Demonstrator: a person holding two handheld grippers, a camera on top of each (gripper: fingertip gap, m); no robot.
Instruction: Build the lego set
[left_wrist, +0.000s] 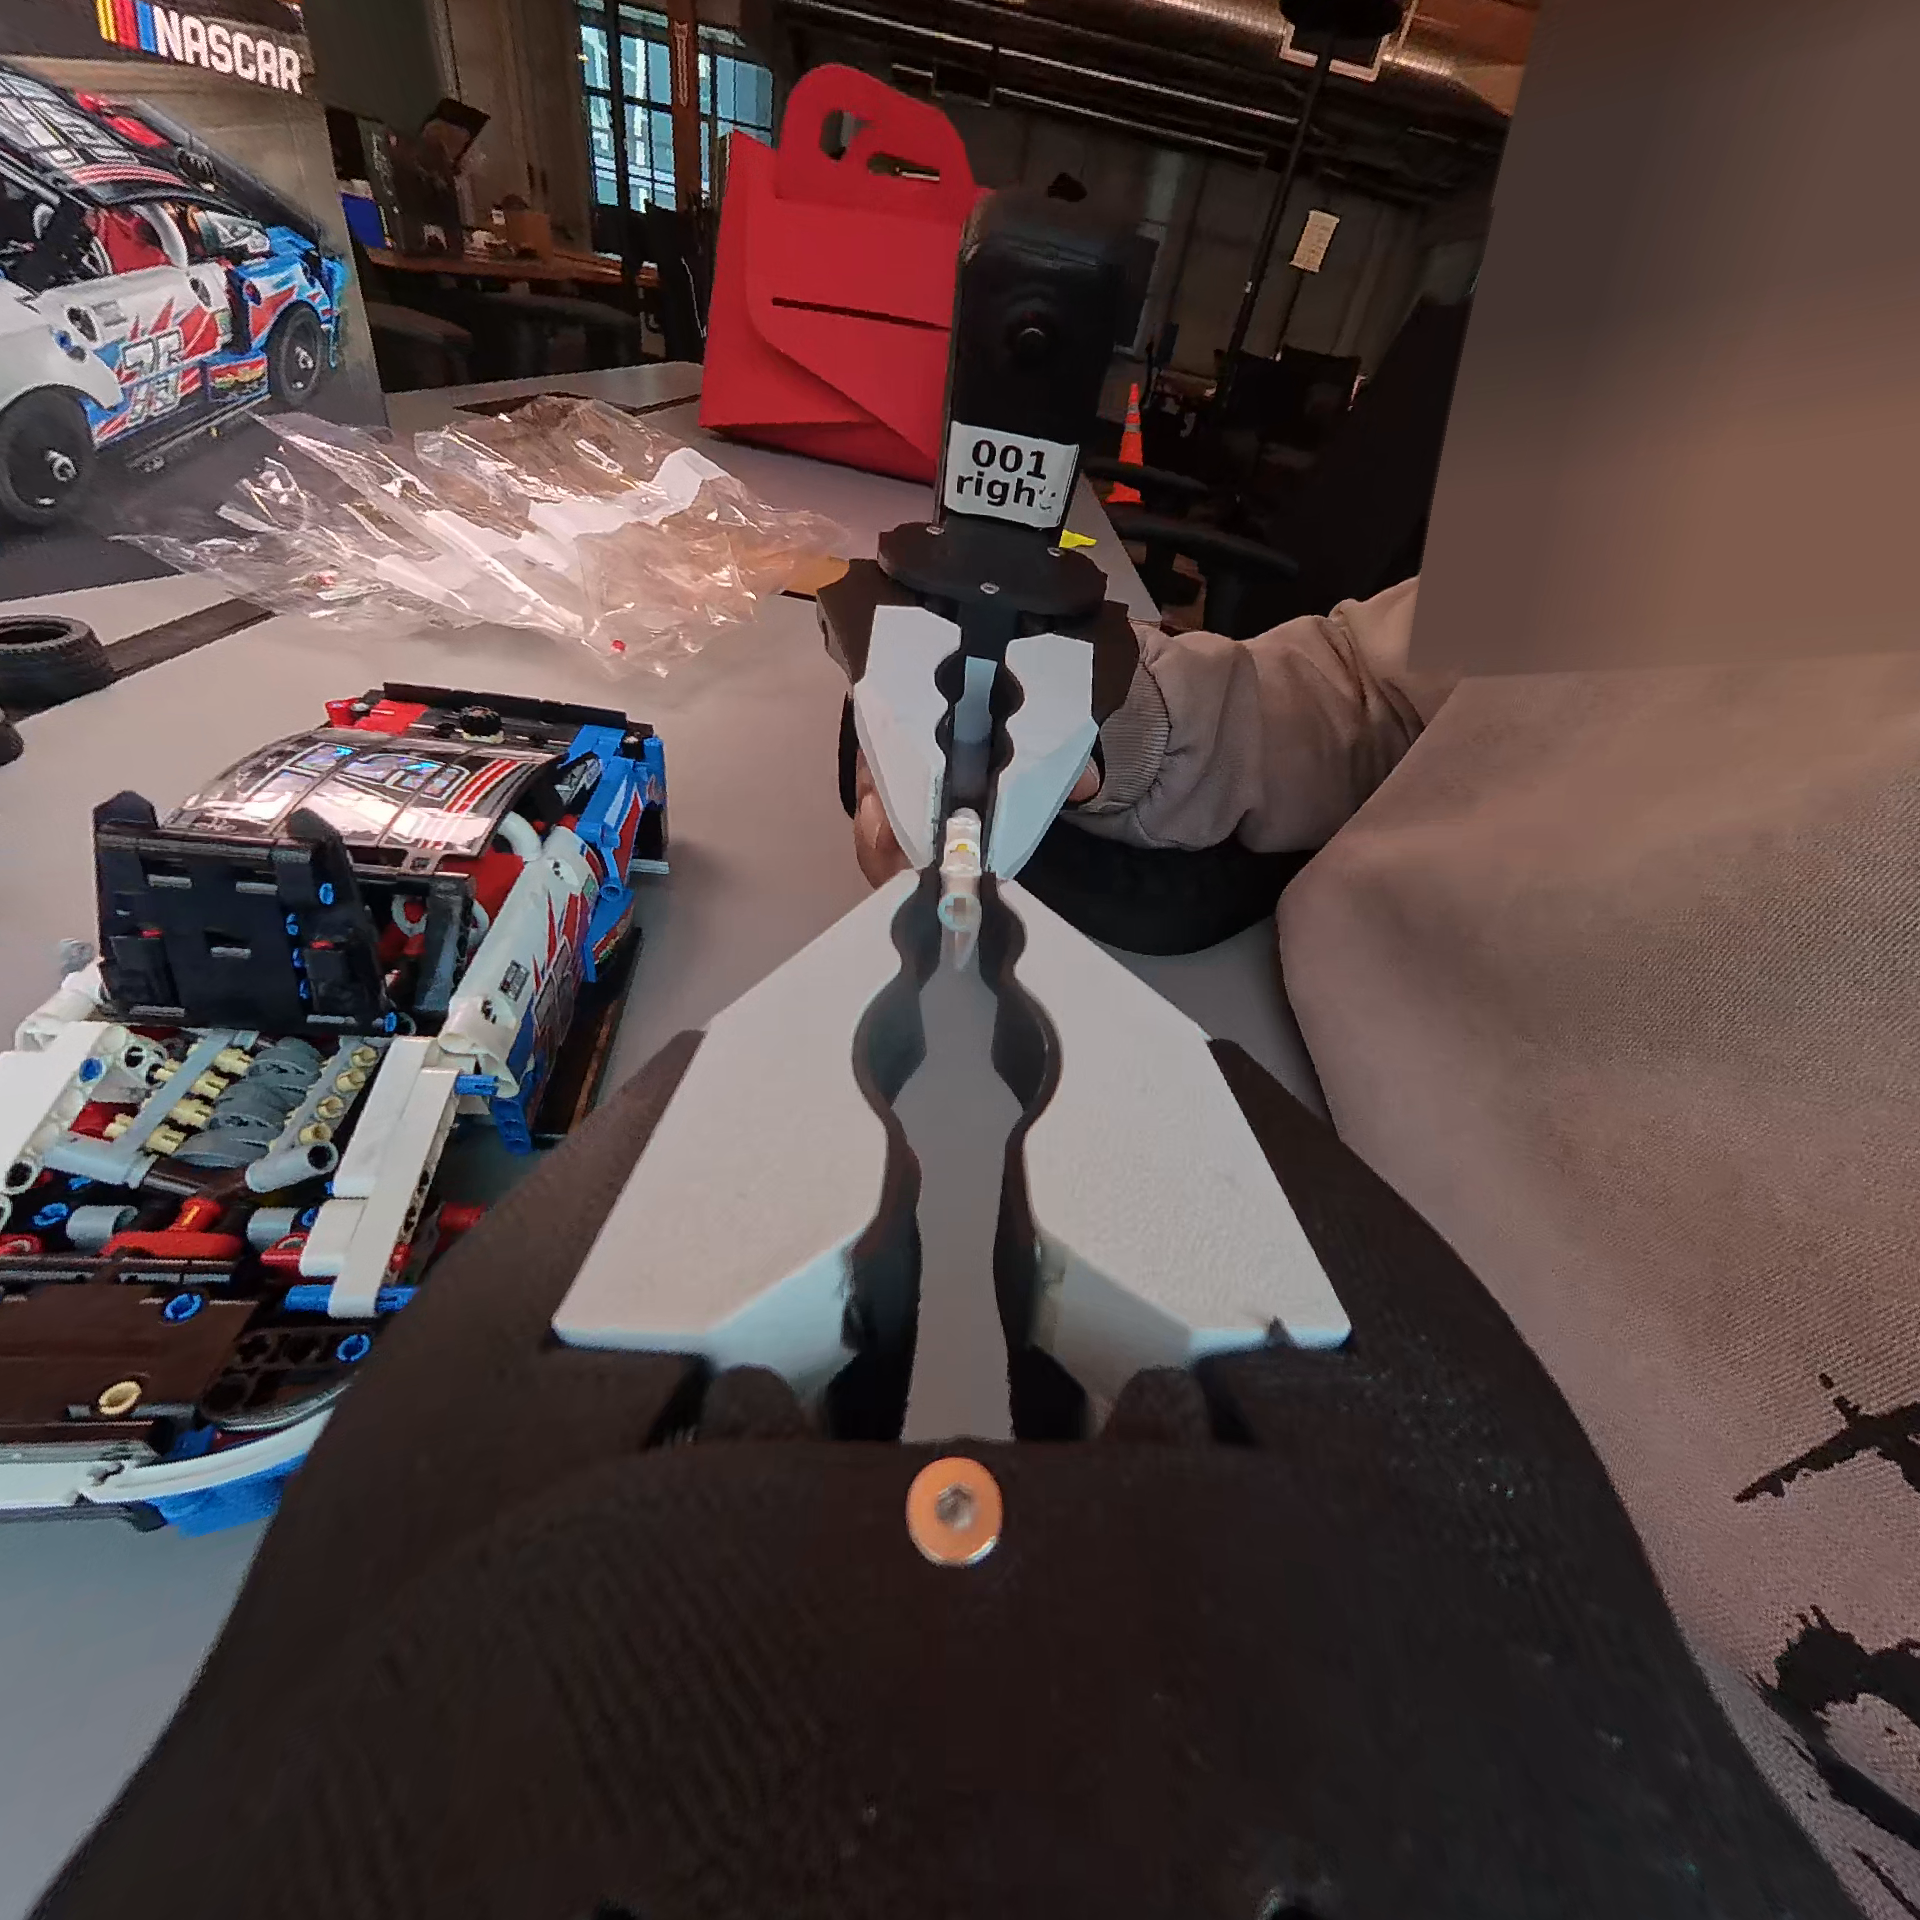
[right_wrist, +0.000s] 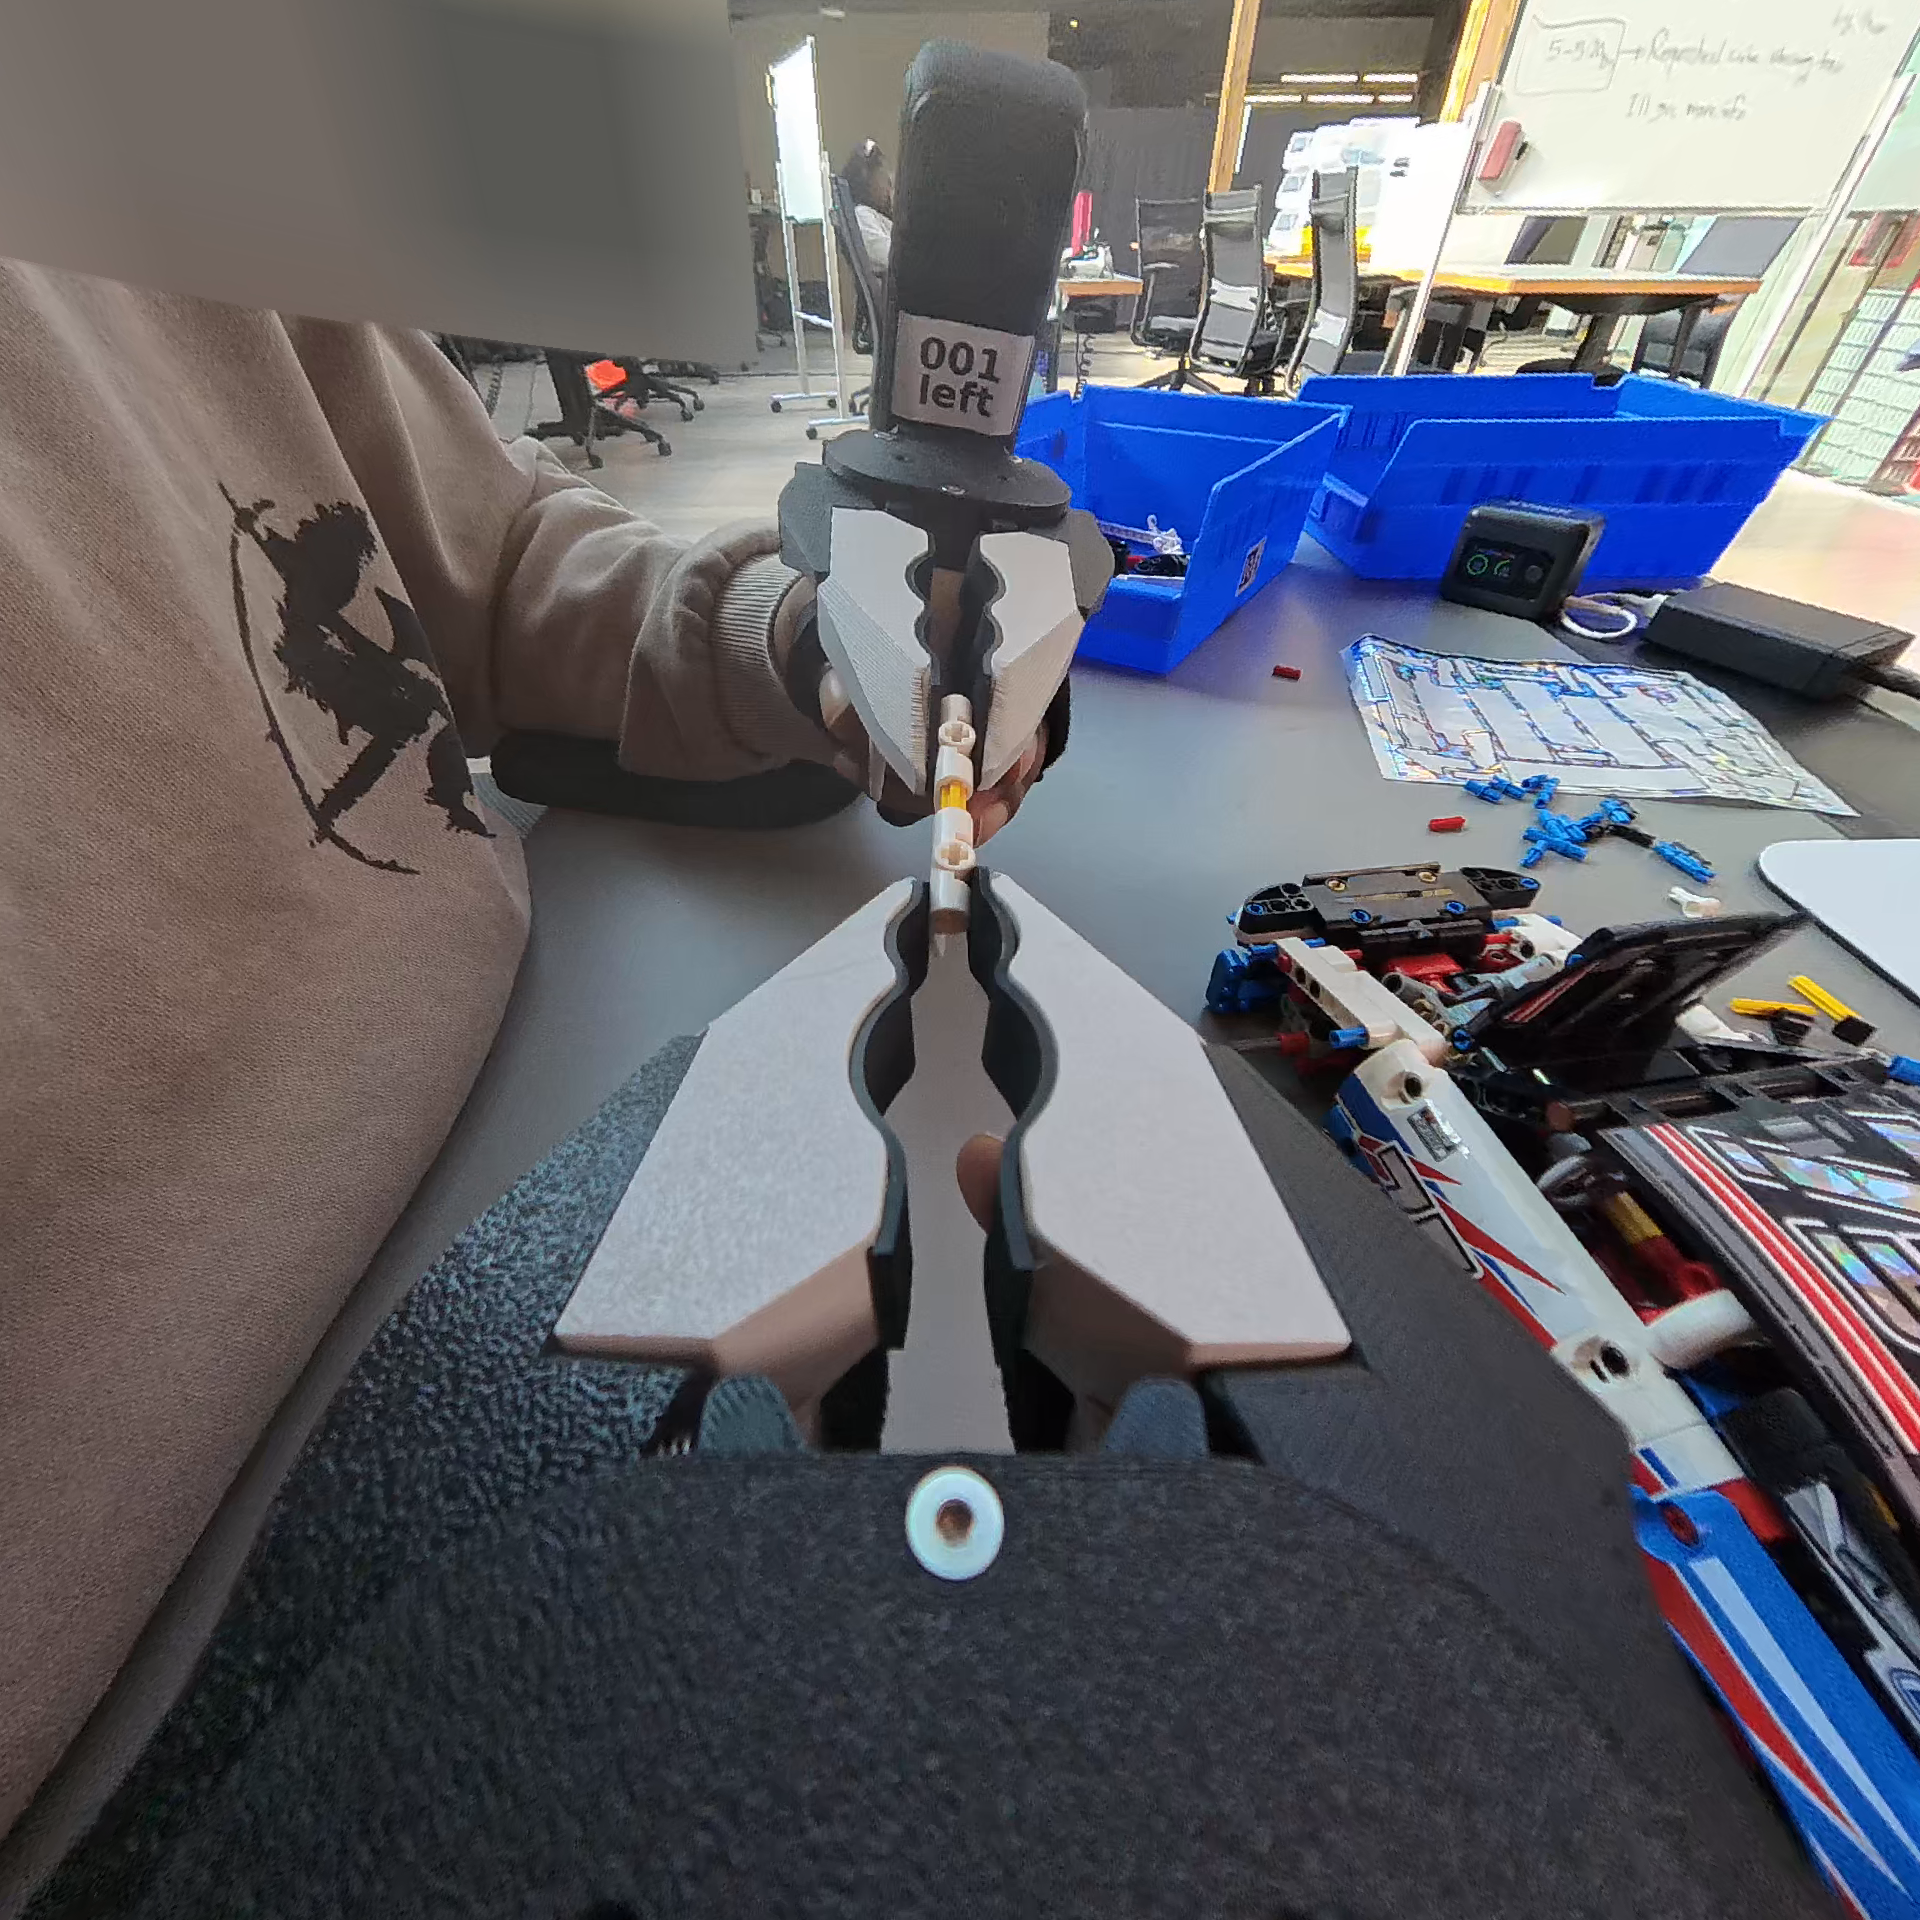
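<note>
A slim piece of white connectors on a yellow axle (right_wrist: 951, 798) hangs in the air between my two grippers, which face each other tip to tip. My left gripper (left_wrist: 956, 906) is shut on one white end (left_wrist: 958, 902). My right gripper (right_wrist: 951, 896) is shut on the other white end (right_wrist: 951, 868). The right gripper also shows in the left wrist view (left_wrist: 961, 844), and the left gripper in the right wrist view (right_wrist: 951, 764). The part-built red, white and blue lego race car (left_wrist: 312, 987) stands on the grey table beside them and also shows in the right wrist view (right_wrist: 1662, 1195).
The set's box (left_wrist: 156, 260), empty plastic bags (left_wrist: 499, 520), a red bag (left_wrist: 842, 291) and a loose tyre (left_wrist: 47, 655) lie behind the car. Blue bins (right_wrist: 1195, 499), a sticker sheet (right_wrist: 1558, 727), loose blue pins (right_wrist: 1579, 826) and a black device (right_wrist: 1517, 556) sit opposite. The person's torso is close. Only a small space, under 4 cm, lies between the two pairs of fingers.
</note>
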